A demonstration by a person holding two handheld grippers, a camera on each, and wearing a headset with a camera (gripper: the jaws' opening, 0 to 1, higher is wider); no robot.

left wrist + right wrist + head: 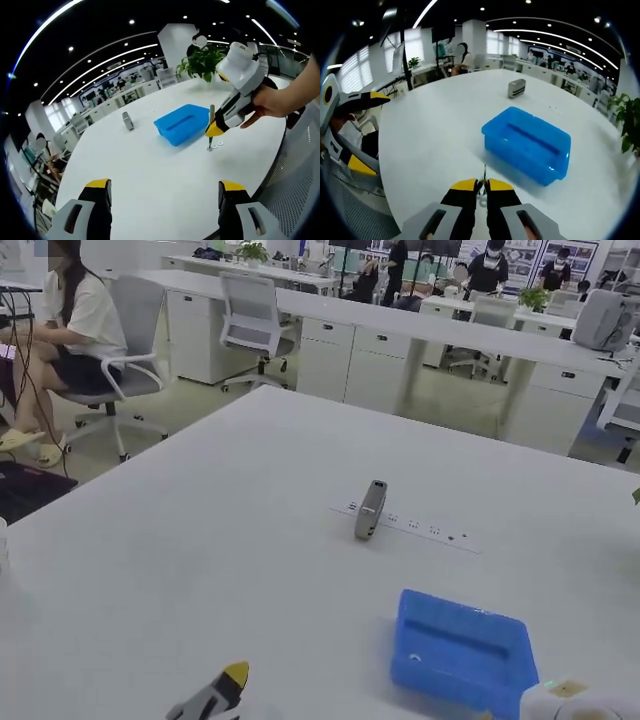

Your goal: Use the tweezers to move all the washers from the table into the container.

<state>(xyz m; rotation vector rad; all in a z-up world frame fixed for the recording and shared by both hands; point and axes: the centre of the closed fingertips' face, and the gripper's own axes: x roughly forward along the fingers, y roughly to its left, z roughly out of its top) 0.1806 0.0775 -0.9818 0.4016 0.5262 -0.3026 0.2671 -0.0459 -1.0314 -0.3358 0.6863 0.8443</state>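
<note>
Left gripper view, two washers [214, 147], one container [182, 123], tweezers [212, 113]

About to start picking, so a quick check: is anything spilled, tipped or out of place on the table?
Nothing stands out. The blue container sits upright on the table, the washers lie on it by the tips of the tweezers in the right gripper, and the left gripper is open.

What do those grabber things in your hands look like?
The left gripper and right gripper look alike: grey jaws with long slots, black toward the ends, and bright yellow tips. The right one's body is chunky white plastic.
</note>
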